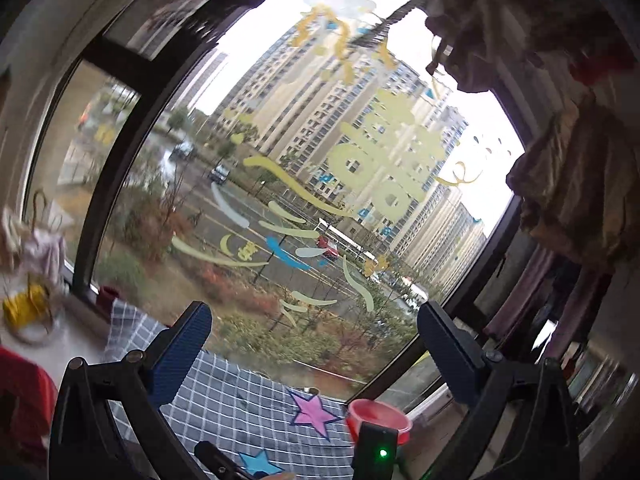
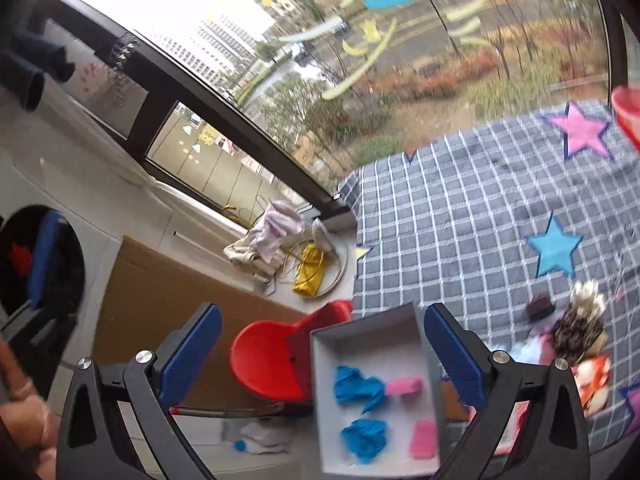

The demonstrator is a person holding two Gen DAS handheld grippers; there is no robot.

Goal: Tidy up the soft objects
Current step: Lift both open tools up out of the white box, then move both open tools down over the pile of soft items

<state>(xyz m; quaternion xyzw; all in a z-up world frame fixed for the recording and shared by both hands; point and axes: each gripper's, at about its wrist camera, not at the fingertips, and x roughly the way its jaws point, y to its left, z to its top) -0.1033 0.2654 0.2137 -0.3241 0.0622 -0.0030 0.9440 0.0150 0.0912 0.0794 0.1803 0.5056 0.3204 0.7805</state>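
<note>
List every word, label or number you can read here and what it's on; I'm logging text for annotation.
No text reads clearly in either view.
Large pale-yellow window decal: big characters seen from behind, not legible.
Small yellow decal lower on the glass: characters too blurred to read.
Red marks on the frosted pane: too small and blurred.
Grey box, checked cloth: no writing visible.
</note>
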